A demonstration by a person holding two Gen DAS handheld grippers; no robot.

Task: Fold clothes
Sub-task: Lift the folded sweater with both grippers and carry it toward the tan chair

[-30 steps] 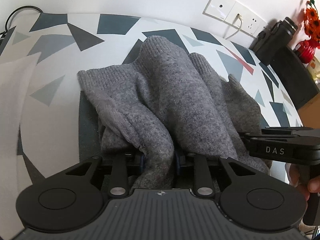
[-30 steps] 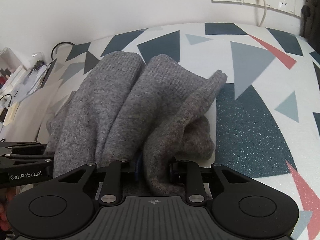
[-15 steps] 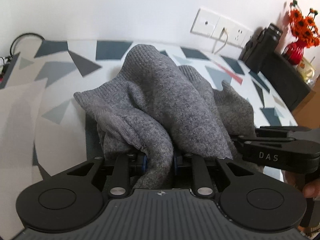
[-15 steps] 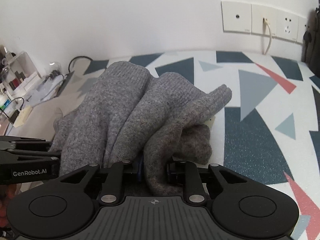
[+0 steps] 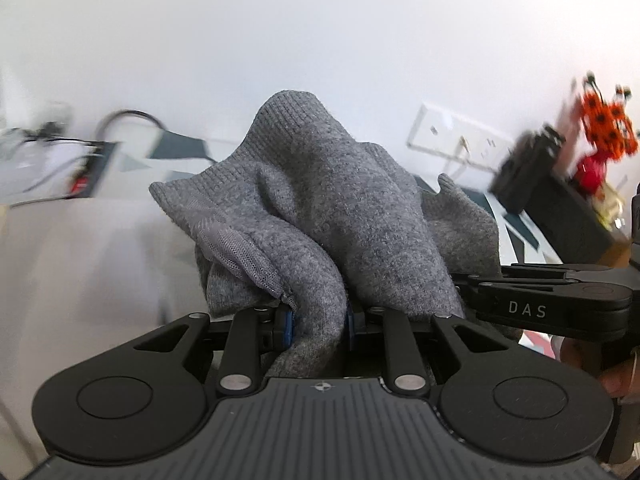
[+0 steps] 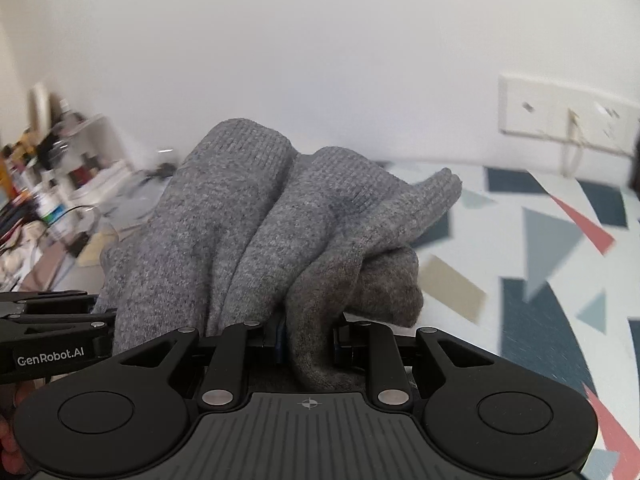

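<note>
Two grippers each pinch one gray sweater (image 5: 320, 216). The left gripper (image 5: 318, 322) is nearly closed on a fold. The right gripper (image 6: 310, 338) is too. The sweater hangs bunched above the patterned surface (image 6: 560, 280).

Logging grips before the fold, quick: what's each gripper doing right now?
Left gripper: shut on the sweater.
Right gripper: shut on the sweater too.

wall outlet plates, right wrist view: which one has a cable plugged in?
The middle white outlet plate: a pale cable hangs from it. The plates on either side show none.
</note>
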